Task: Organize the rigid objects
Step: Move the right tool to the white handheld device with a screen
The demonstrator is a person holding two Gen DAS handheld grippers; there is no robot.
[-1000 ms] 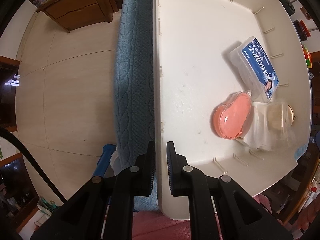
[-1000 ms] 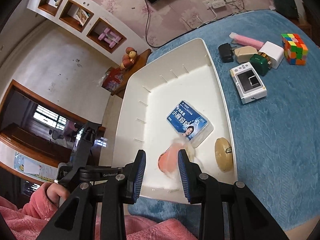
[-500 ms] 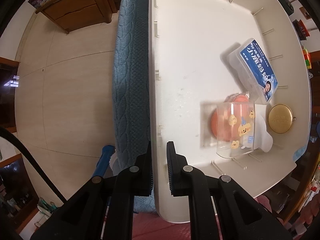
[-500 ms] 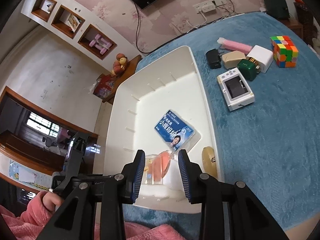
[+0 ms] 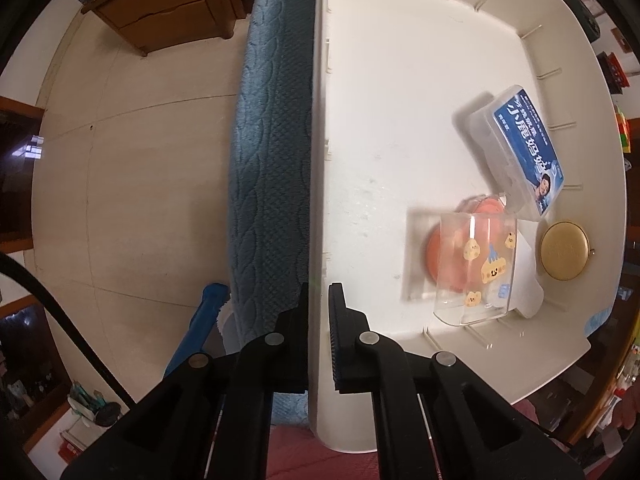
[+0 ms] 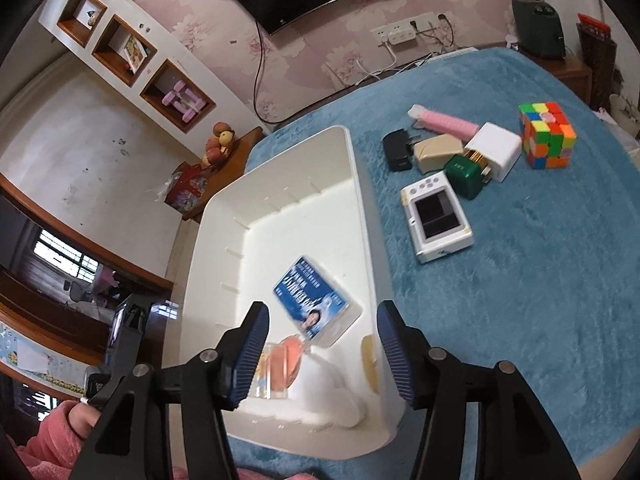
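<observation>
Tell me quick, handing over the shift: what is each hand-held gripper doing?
Left hand-held gripper: shut on the white bin's wall.
Right hand-held gripper: opening, holding nothing.

Left gripper was pointed straight down, jaws clamped onto the white bin's rim. Right gripper was angled downward, jaws opening, nothing gripped between them. A pink-sleeved hand was seen low on the left.
</observation>
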